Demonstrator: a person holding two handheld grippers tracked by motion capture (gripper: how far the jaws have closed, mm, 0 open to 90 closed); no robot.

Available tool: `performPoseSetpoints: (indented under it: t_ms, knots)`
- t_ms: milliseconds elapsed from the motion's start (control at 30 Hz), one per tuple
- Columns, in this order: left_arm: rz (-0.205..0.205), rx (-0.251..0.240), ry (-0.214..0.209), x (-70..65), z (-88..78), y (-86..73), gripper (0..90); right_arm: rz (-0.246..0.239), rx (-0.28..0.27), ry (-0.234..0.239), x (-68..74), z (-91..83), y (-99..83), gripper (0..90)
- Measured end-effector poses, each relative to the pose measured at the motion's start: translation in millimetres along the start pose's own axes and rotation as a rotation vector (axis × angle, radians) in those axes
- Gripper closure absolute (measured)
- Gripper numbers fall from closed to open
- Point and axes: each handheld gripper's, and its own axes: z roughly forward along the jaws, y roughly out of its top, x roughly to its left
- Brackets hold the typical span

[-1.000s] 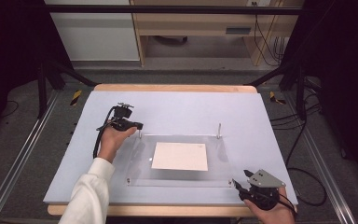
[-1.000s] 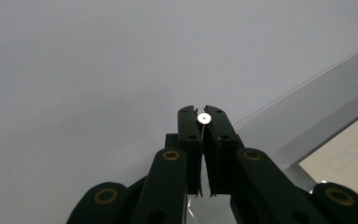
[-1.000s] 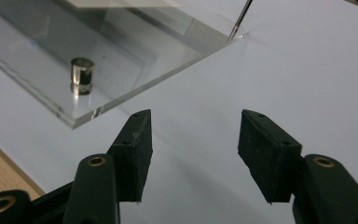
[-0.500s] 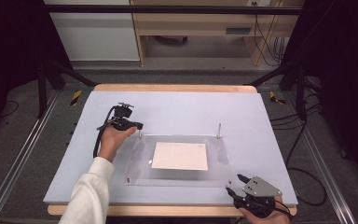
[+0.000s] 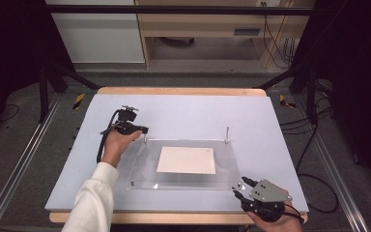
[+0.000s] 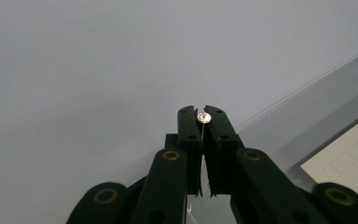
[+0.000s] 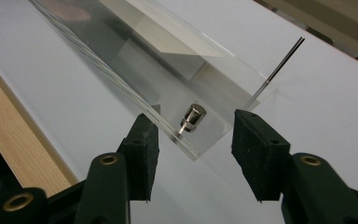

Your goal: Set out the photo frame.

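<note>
A: The right gripper [image 5: 240, 194] is sitting a little farther right along the near edge than a second ago, with its hand sunk lower toward the bottom of the high view.

B: And its jaws?

A: They have just been closing in, yet they are standing apart, partway open, pressing on nothing. In the right gripper view the near right corner of the clear acrylic plate [image 5: 222, 180] is lying between them, with the small metal cap [image 7: 193, 116] on that corner just beyond the fingertips [image 7: 144, 140].

B: Is the left gripper [image 5: 144, 130] doing anything new?

A: No, it is staying at the plate's far left corner. In the left gripper view its jaws are pinching a thin metal pin [image 6: 204, 117] by its shiny top.

B: Where is the plate lying?

A: Flat on the pale blue table mat [image 5: 183, 111], toward the near side, with a white sheet [image 5: 187, 160] showing at its middle. A second pin [image 5: 227, 134] is standing upright at the far right corner, just as before.
</note>
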Motion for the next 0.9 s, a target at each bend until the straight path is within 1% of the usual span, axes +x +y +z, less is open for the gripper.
performPoseSetpoints:
  t_ms: [200,333,433,600,767,900]
  knots:
    - [0.008,0.004,0.007,-1.3,-0.3,0.7,84.8,-0.03,0.002,0.002,-1.8,-0.2,3.5,52.3]
    - [0.007,0.008,0.007,-0.8,-0.2,1.4,84.8,-0.025,-0.008,-0.003,-2.8,-1.0,5.8,52.7]
    - [0.007,0.009,0.006,-0.4,0.0,2.0,84.8,-0.025,-0.017,0.005,-4.8,-0.8,6.5,52.1]
    - [0.004,0.013,0.003,-0.3,0.1,2.4,84.8,-0.027,-0.009,0.022,-6.2,1.1,7.4,49.3]
    - [0.005,0.015,0.001,0.5,0.0,2.6,84.7,-0.041,-0.021,0.004,-5.7,0.5,10.3,50.1]
    - [0.003,0.016,0.005,0.1,0.2,3.2,84.7,-0.041,-0.027,0.004,-7.4,0.4,13.3,49.7]
